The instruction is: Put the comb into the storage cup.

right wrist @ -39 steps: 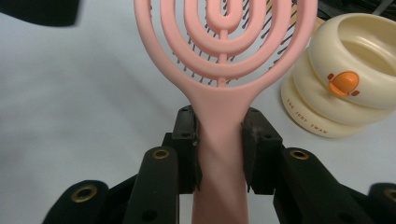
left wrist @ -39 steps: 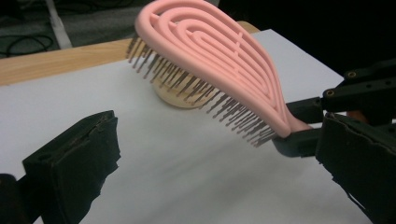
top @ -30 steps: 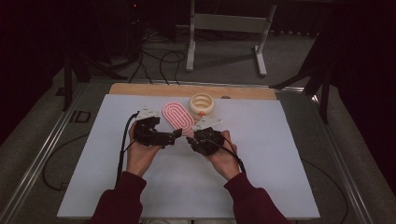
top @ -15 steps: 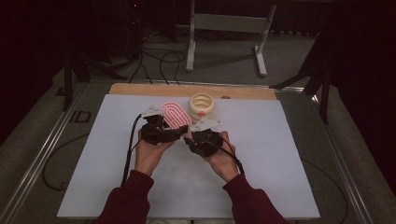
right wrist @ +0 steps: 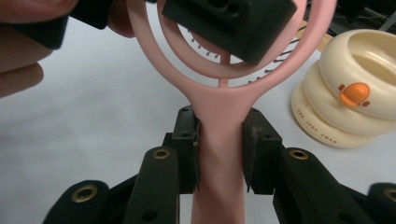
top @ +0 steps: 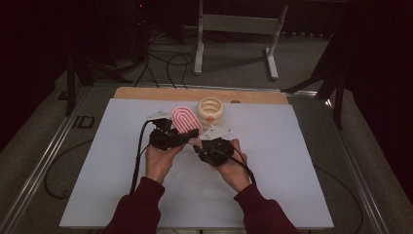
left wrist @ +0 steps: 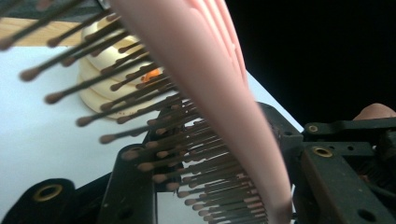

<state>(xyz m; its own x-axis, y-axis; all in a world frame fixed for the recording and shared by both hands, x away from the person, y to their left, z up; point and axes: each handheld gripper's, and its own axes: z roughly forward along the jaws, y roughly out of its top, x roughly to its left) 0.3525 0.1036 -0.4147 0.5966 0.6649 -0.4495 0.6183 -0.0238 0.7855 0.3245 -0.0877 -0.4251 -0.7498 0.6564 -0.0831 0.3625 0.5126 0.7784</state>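
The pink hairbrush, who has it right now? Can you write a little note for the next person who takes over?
Right gripper: shut on the handle of the pink plastic vented hairbrush, holding it above the white table sheet.
Left gripper: its jaws have just been closing on the brush head, one on the bristle side and one on the back; it looks clamped.
Nearby: the cream ringed holder with an orange spot stands on the sheet just behind the brush, apart from it.
Done: the brush is lifted and held at both ends.
Left: probably moving the brush towards the holder; that is only a guess.
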